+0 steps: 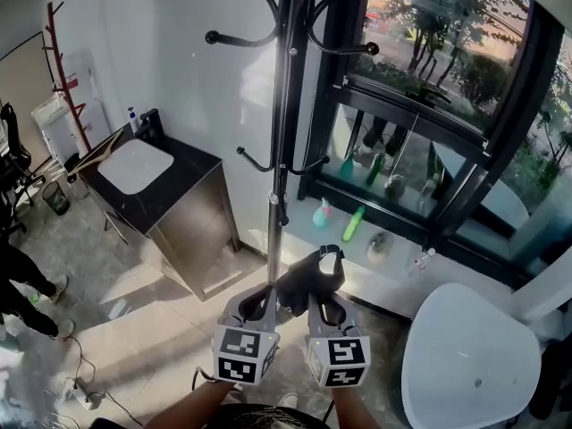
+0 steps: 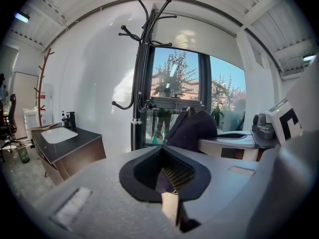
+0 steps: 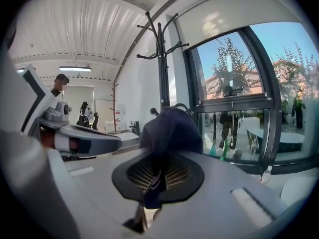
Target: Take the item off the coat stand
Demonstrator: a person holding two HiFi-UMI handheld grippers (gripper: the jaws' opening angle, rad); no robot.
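A dark cap [image 1: 311, 280] hangs between my two grippers, close beside the pole of the black coat stand [image 1: 279, 150] and below its lowest hooks. It rests on no hook. My left gripper [image 1: 259, 309] is shut with a fold of dark fabric pinched between its pads [image 2: 167, 183]; the cap's crown [image 2: 192, 129] bulges just right of it. My right gripper [image 1: 326, 311] is shut on the cap's edge, and the crown [image 3: 169, 131] rises right in front of its jaws. The stand's hooks [image 3: 163, 44] above carry nothing.
A black cabinet with a white sink [image 1: 152, 181] stands left of the stand. Behind it is a dark-framed window [image 1: 429, 105] with bottles [image 1: 353, 223] on the sill. A white round seat [image 1: 469, 356] is at the right. A red stand [image 1: 67, 70] and a person's legs [image 1: 27, 293] are far left.
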